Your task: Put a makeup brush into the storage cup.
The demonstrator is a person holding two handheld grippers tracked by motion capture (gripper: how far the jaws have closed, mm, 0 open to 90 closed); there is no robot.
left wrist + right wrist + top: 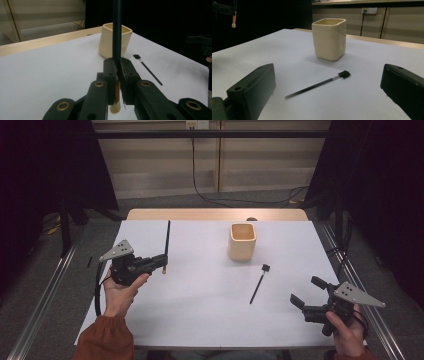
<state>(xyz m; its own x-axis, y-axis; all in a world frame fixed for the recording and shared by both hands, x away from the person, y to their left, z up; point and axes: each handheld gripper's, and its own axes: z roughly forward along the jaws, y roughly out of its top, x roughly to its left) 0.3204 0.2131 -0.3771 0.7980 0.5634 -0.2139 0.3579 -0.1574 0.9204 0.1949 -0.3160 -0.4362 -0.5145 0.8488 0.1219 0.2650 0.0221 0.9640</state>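
item: long-handled brush (167,240), dark stem, tan tip; clamped in the left claw (163,262), jaws closed tight on it, stem rising upright, tip pointing down above the table (200,310), left side. item: right claw (305,292), jaws spread wide, holding nothing, low over the table's right edge. item: flat-tipped black brush (258,284), lying on the white table between the claws, near the cream cup (242,241), apart from it.

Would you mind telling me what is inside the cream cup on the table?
From above, the cream cup looks empty: only its pale inner walls show. The bottom is hidden by the rim. One brush is clamped upright in the left tool; another lies on the table.
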